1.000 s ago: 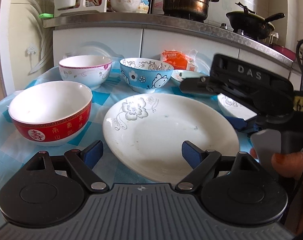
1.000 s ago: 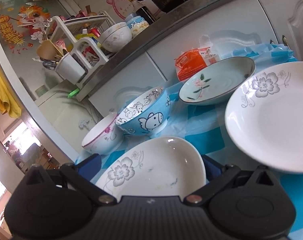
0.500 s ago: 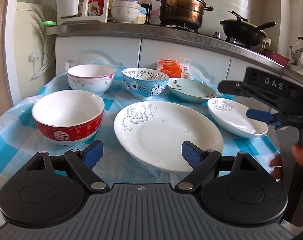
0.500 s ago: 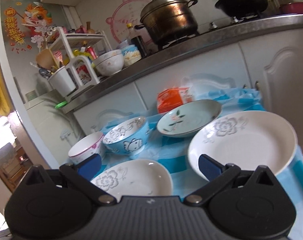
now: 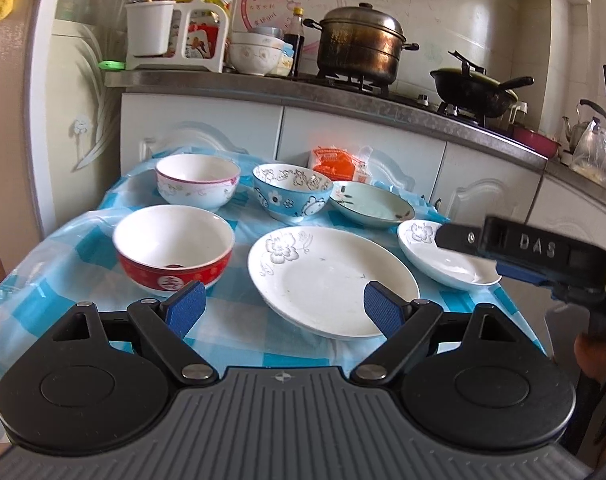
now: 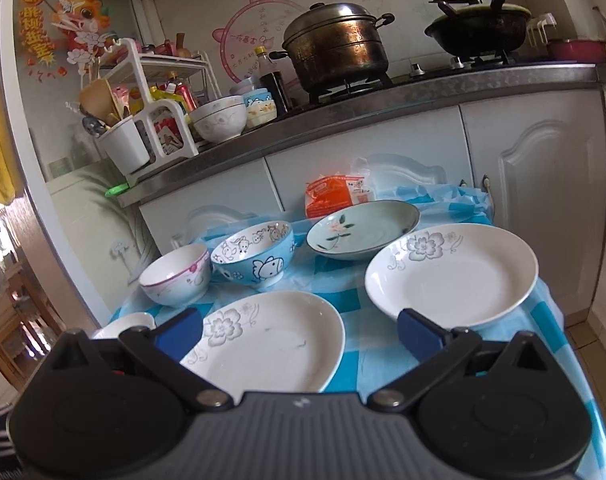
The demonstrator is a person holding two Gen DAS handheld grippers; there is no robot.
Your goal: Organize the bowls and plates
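Note:
On the blue-checked table [image 5: 239, 332] stand a red-and-white bowl [image 5: 174, 249], a pink-rimmed white bowl [image 5: 198, 181], a blue cartoon bowl [image 5: 291, 197], a pale green dish [image 5: 371, 205], a large white flowered plate [image 5: 331, 280] and a smaller flowered plate [image 5: 443, 254]. My left gripper [image 5: 283, 312] is open and empty above the table's near edge. My right gripper [image 6: 299, 328] is open and empty, above the near edges of the large plate [image 6: 271, 340] and the smaller plate [image 6: 455, 272]. It also shows in the left wrist view [image 5: 543, 256].
An orange packet [image 5: 339, 160] lies at the table's back. Behind is a white cabinet [image 5: 207, 136] with a counter holding a steel pot [image 5: 363, 44], a black wok [image 5: 475, 88], a utensil rack [image 5: 175, 36] and a bowl [image 5: 255, 56].
Both grippers have pulled back and up from the plates, so the whole table is in view. Both stay open and empty. The dishes have not moved.

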